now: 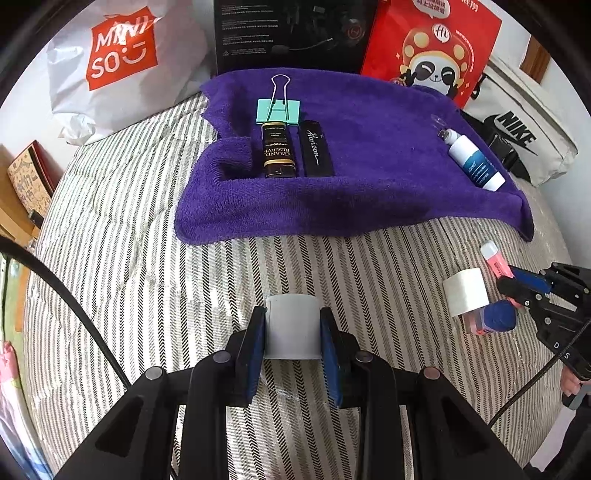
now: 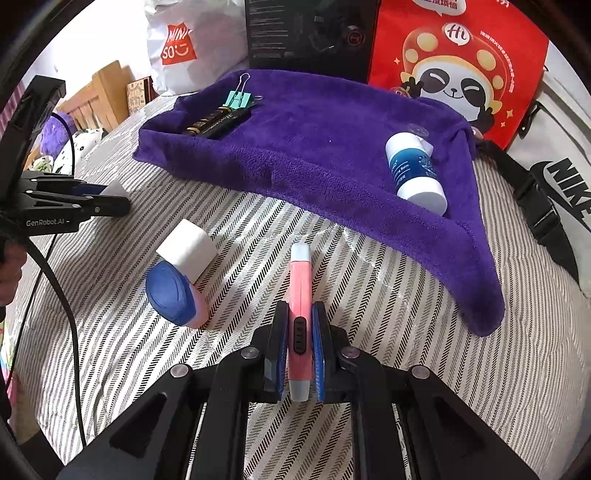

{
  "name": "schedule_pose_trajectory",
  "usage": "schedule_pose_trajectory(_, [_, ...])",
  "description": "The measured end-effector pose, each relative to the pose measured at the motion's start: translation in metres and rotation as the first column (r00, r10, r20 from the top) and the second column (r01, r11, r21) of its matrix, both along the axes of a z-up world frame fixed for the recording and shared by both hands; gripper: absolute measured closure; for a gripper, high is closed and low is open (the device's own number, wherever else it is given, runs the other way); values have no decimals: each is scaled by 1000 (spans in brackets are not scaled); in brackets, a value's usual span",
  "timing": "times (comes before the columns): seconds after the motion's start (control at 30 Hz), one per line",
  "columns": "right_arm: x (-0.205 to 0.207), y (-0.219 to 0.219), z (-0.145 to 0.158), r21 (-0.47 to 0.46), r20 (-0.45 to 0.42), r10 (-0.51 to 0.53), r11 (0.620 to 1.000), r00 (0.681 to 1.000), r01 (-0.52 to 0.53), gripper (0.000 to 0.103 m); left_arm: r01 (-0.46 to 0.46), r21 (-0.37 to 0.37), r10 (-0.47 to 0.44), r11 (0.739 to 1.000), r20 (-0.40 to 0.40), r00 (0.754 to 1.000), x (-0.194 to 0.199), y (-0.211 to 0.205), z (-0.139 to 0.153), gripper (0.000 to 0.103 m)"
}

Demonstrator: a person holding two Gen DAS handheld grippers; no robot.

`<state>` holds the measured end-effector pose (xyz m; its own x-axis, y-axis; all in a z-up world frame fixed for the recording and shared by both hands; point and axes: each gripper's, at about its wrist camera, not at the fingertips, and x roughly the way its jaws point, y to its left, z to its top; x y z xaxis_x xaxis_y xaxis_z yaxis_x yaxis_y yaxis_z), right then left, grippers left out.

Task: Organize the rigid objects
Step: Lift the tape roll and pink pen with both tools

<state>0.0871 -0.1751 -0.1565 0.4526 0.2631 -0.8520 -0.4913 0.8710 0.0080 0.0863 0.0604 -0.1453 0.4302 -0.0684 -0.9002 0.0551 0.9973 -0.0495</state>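
Note:
My left gripper (image 1: 292,332) is shut on a white cylinder (image 1: 291,325) just above the striped bedcover. My right gripper (image 2: 300,332) is shut on a pink utility knife (image 2: 300,295) that points away along the fingers. A purple towel (image 1: 369,177) lies ahead and holds a teal binder clip (image 1: 279,109), a dark Grand Reserve box (image 1: 277,151), a black Horizon box (image 1: 316,149) and a white and blue bottle (image 1: 474,162). A white block (image 2: 188,247) and a blue-capped pink container (image 2: 173,295) lie on the bedcover left of the right gripper.
A Miniso bag (image 1: 118,55), a black box (image 1: 291,33), a red panda bag (image 1: 432,48) and a Nike bag (image 1: 517,133) stand behind the towel. A wooden bed frame (image 2: 99,96) is at the far left. The left gripper also shows in the right wrist view (image 2: 110,201).

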Motion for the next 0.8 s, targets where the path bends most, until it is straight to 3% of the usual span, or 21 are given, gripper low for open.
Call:
schedule_pose_trajectory(0.4, [-12, -7, -5, 64, 94, -24, 998, 995, 18, 90, -20, 51, 13, 998, 133, 991, -17, -8, -4, 75])
schedule_pose_trajectory(0.53, [-19, -7, -7, 56, 149, -19, 998, 989, 11, 91, -23, 56, 15, 998, 130, 991, -15, -10, -3, 75])
schedule_pose_trajectory(0.8, [-13, -9, -5, 74, 105, -31, 997, 994, 24, 91, -21, 44, 17, 999, 95, 995, -12, -7, -2, 75])
